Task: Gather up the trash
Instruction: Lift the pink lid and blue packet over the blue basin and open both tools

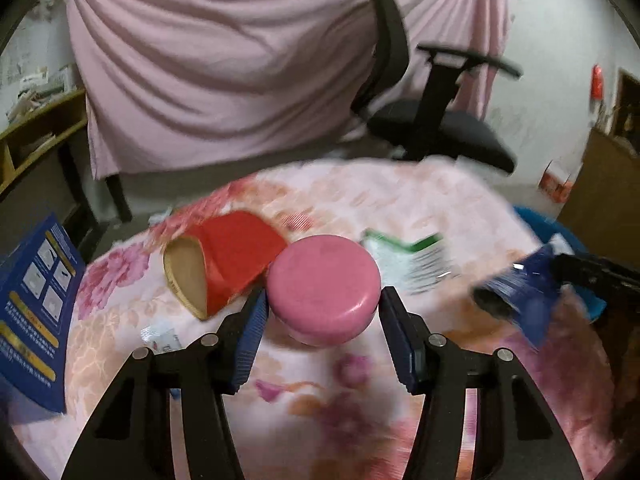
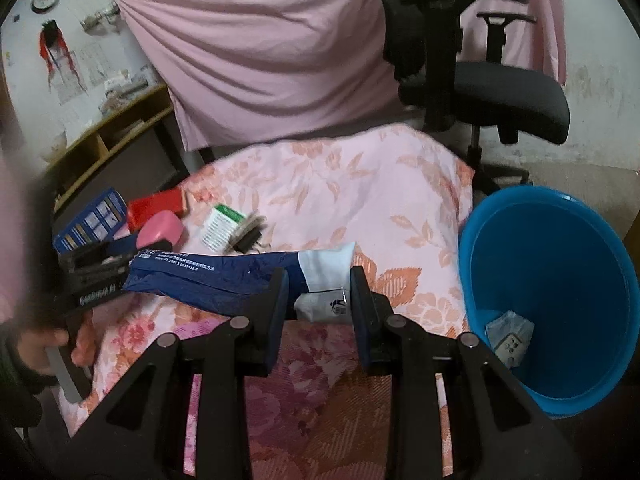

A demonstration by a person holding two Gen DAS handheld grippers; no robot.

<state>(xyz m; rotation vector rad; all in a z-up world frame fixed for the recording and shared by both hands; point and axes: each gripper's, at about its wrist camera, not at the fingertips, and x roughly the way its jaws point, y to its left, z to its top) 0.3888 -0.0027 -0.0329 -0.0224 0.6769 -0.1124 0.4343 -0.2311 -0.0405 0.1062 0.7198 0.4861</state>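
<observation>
A round pink jar [image 1: 324, 284] stands on the floral cloth [image 1: 360, 400] between the fingertips of my left gripper [image 1: 324, 295]. The blue pads [image 1: 252, 332] flank its lid with a thin gap on each side, so that gripper is open. My right gripper [image 2: 319, 280] is shut on a long blue foil wrapper with a white end [image 2: 324, 276], held just above the cloth. The same wrapper [image 1: 520, 292] shows blurred at the right of the left wrist view. A blue bin [image 2: 560, 248] stands to the right, with a crumpled scrap [image 2: 510, 334] at its bottom.
On the cloth lie a red box [image 1: 236, 256], a green-and-white carton [image 1: 404, 260], a blue leaflet [image 1: 32, 312], a small sachet [image 1: 160, 338] and a small black object [image 2: 250, 236]. A black office chair [image 2: 480, 80] and a pink drape [image 2: 280, 60] stand behind. A wooden shelf [image 2: 112, 136] is on the left.
</observation>
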